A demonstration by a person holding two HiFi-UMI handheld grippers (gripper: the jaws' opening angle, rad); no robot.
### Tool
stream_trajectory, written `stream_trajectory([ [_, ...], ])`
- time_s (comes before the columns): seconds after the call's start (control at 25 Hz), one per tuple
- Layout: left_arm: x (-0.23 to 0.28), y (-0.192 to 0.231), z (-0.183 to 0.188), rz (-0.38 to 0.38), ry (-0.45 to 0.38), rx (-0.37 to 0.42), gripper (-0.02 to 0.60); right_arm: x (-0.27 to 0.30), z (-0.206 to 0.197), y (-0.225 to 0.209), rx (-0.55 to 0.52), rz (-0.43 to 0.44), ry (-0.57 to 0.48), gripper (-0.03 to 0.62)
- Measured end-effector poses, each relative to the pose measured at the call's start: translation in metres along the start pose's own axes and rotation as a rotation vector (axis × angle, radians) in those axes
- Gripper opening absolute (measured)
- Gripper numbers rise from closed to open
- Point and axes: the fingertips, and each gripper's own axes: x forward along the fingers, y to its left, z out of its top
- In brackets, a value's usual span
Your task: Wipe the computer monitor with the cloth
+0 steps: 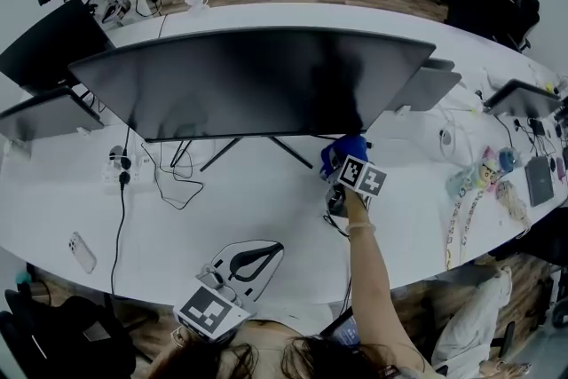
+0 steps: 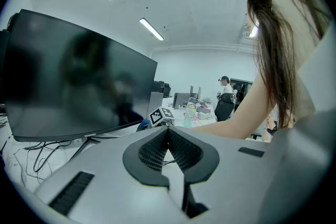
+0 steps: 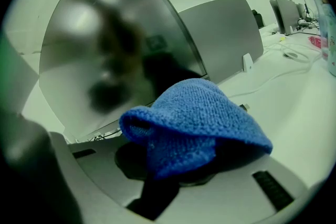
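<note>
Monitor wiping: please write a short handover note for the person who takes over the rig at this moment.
Left gripper: jaws together, nothing between them, held low near the front edge of the table, away from the screen.
Right gripper: shut on the blue cloth, raised at the lower right corner of the monitor.
Done: the cloth is picked up and brought to the screen. The pictures do not show whether it touches the glass, nor how much is wiped.
Left: wipe across the whole screen, then put the cloth down.
</note>
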Motion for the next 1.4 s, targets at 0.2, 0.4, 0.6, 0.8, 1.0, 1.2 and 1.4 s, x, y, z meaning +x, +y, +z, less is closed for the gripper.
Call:
stream_trajectory([
  [0.2,0.012,-0.007,0.002,0.039,0.011,-0.016,0.009,0.003,0.008,0.004,-0.025,0.034,0.020,0.086],
  [0.4,0.012,-0.014,0.003,0.092,0.020,-0.017,0.009,0.010,0.006,0.010,-0.048,0.069,0.041,0.086],
  [0.6,0.008,-0.011,-0.002,0.163,0.027,-0.022,0.009,0.018,-0.003,0.027,-0.071,0.117,0.062,0.086],
  [0.8,0.001,-0.013,-0.005,0.190,0.033,-0.025,0.009,0.023,-0.005,0.039,-0.088,0.138,0.058,0.086],
  [1.0,-0.011,-0.009,-0.006,0.194,0.026,-0.020,0.009,0.026,-0.012,0.051,-0.095,0.147,0.057,0.086],
  [1.2,-0.030,0.003,-0.008,0.182,0.025,-0.007,0.009,0.029,-0.017,0.063,-0.106,0.133,0.050,0.086],
  [1.4,-0.047,0.016,-0.008,0.159,0.027,0.009,0.009,0.032,-0.021,0.078,-0.058,0.140,0.029,0.086],
])
